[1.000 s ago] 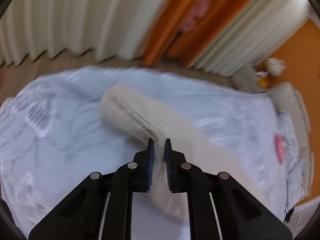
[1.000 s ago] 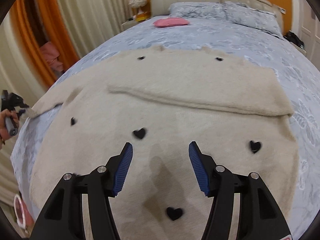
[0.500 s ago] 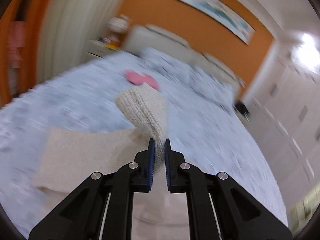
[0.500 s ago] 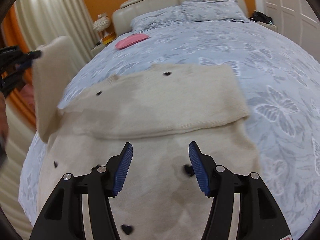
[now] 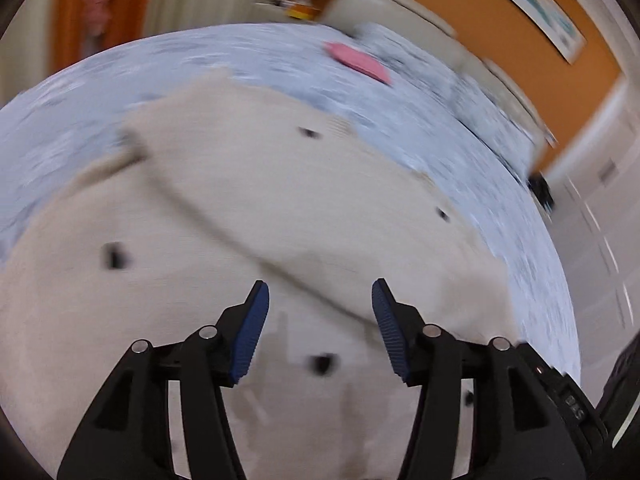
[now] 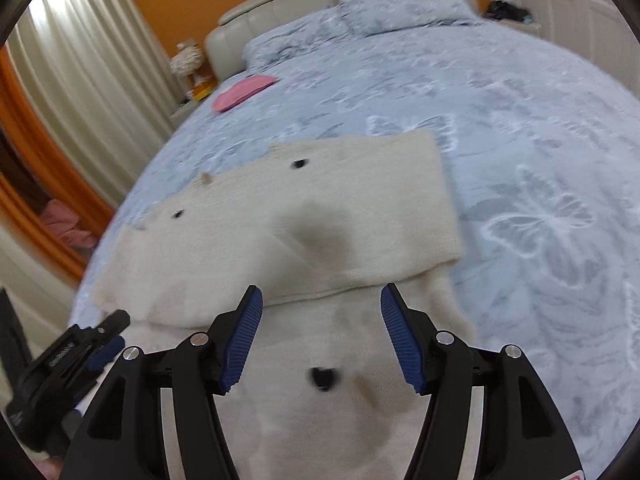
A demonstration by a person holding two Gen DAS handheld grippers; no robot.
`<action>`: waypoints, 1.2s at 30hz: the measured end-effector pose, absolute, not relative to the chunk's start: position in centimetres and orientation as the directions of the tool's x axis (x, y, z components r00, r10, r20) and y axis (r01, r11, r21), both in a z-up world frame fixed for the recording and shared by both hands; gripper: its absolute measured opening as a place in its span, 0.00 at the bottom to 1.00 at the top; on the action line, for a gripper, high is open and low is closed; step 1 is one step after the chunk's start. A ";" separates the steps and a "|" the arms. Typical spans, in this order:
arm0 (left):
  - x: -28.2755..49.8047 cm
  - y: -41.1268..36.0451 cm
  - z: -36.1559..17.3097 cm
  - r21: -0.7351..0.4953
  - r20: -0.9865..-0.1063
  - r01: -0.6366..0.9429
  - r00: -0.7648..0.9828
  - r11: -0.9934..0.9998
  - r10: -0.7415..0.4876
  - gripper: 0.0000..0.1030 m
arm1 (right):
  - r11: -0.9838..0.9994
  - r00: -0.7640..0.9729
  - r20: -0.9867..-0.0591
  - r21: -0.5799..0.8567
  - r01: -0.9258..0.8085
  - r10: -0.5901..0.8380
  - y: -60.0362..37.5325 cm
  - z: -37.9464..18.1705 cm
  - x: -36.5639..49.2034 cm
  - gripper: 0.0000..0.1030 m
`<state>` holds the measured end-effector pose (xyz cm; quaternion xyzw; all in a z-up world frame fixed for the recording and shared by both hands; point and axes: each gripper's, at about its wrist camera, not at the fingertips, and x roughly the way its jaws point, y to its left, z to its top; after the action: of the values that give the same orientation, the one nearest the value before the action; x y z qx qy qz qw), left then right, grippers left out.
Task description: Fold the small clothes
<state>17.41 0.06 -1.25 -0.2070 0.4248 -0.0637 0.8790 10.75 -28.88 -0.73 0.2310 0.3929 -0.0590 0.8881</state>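
Observation:
A cream knitted sweater (image 6: 352,220) with small black hearts lies on the blue-grey bedspread (image 6: 540,140). Both sleeves lie folded across its body, forming an upper layer with a fold edge. In the left wrist view the sweater (image 5: 280,200) fills the middle, blurred. My left gripper (image 5: 320,320) is open and empty just above the sweater near the fold edge. It also shows at the lower left of the right wrist view (image 6: 80,352). My right gripper (image 6: 320,332) is open and empty over the sweater's lower body.
A pink cloth (image 6: 244,90) lies on the bed toward the pillows (image 6: 400,12) and cream headboard (image 6: 280,4). Curtains (image 6: 88,72) hang on the left. White wardrobe doors (image 5: 600,220) stand beyond the bed's right side.
My left gripper carried the left sleeve over the sweater's body, let it go and opened. The sleeve now lies flat across the sweater. The right gripper stayed open and shifted slightly.

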 end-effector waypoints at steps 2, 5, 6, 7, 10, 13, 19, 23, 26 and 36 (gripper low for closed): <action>17.6 1.7 -1.6 -0.426 -0.726 -0.108 0.633 0.898 -0.268 0.52 | 0.873 0.697 -0.703 0.421 0.248 0.141 -28.2 -0.5 11.2 0.66; 17.7 2.3 -1.7 -0.369 -0.735 -0.125 0.646 0.921 -0.207 0.54 | 0.880 0.699 -0.703 0.407 0.246 0.130 -27.6 -0.8 12.5 0.69; 17.6 2.4 -1.8 -0.351 -0.740 -0.122 0.644 0.928 -0.195 0.55 | 0.887 0.696 -0.709 0.386 0.254 0.109 -27.6 -0.9 12.9 0.69; 17.7 2.4 -1.9 -0.336 -0.745 -0.114 0.639 0.935 -0.190 0.58 | 0.892 0.686 -0.723 0.359 0.276 0.079 -27.8 -1.4 13.7 0.69; 18.0 2.6 -2.4 -0.318 -0.756 -0.107 0.628 0.942 -0.184 0.59 | 0.885 0.631 -0.772 0.341 0.317 0.071 -28.4 -3.4 15.7 0.69; 18.4 3.1 -2.6 -0.317 -0.759 -0.101 0.622 0.943 -0.189 0.60 | 0.882 0.577 -0.804 0.370 0.292 0.146 -27.8 -5.3 17.6 0.12; 18.8 4.9 -2.7 -0.344 -0.752 -0.127 0.630 0.930 -0.192 0.60 | 0.896 0.815 -0.550 0.434 0.095 0.180 -27.6 6.9 16.4 0.08; 18.9 5.7 -2.9 -0.353 -0.757 -0.139 0.623 0.925 -0.195 0.60 | 0.956 0.729 -0.683 0.184 0.228 -0.042 -31.0 3.7 18.3 0.08; 18.9 5.8 -3.1 -0.363 -0.763 -0.143 0.612 0.921 -0.205 0.60 | 0.932 0.551 -0.834 0.176 0.316 -0.029 -34.0 -2.4 19.5 0.07; 20.1 6.0 -3.7 -0.297 -0.780 -0.151 0.607 0.943 -0.148 0.65 | 0.902 0.669 -0.741 0.325 0.284 0.057 -35.0 -1.8 17.4 0.08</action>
<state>20.05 6.05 -3.69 -0.1687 0.4430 0.0006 0.8805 17.38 -34.96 -1.79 0.2117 0.4020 -0.0638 0.8885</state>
